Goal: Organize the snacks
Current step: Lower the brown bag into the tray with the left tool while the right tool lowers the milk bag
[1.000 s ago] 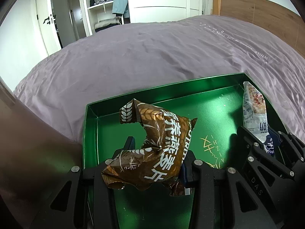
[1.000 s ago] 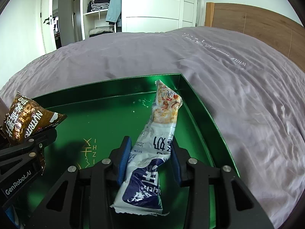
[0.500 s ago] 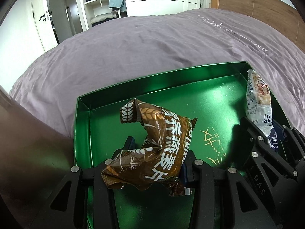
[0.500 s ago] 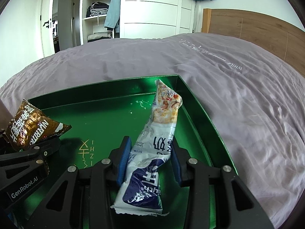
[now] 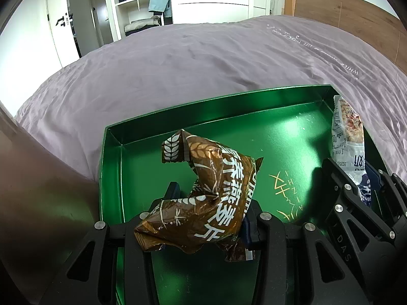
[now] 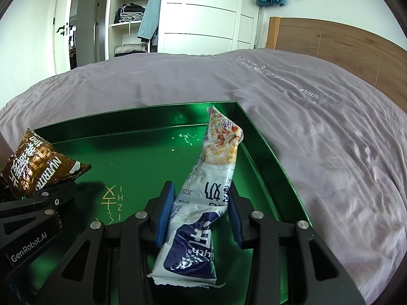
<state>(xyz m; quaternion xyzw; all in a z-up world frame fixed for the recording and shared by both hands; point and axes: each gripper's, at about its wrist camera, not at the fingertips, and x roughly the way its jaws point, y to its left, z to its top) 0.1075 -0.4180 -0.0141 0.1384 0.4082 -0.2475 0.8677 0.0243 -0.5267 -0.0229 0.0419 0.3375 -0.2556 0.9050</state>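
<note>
Glossy green tray (image 5: 254, 106), crinkled foil packet (image 5: 203, 203)

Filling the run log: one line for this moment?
left hand-held gripper: brown packet | right hand-held gripper: white packet | both over green tray

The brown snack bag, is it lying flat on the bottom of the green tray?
No, the brown snack bag is pinched in the left hand-held gripper, above the green tray.
</note>
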